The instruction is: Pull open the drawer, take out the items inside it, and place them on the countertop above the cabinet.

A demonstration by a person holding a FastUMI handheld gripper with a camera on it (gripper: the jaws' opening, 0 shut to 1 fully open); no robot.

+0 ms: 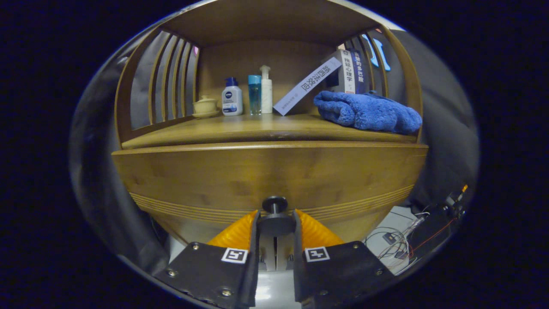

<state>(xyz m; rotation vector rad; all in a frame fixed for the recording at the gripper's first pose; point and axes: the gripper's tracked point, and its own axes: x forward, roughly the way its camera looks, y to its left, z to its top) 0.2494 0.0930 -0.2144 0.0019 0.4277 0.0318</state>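
A wooden cabinet fills the scene, its drawer front (266, 176) curving across just ahead of me. A dark round knob (275, 223) sticks out of the drawer's lower middle. My gripper (276, 221) is shut on that knob, one finger pressing each side of its disc. The drawer's inside is hidden behind its front. Above the drawer lies the wooden countertop (240, 128), which sits inside an open shelf with slatted sides.
On the countertop stand a small lidded cup (206, 105), three bottles (254, 94), leaning books (326, 79) and a folded blue towel (369, 112) on the right. Cables and a dark box (411, 236) lie on the floor to the lower right.
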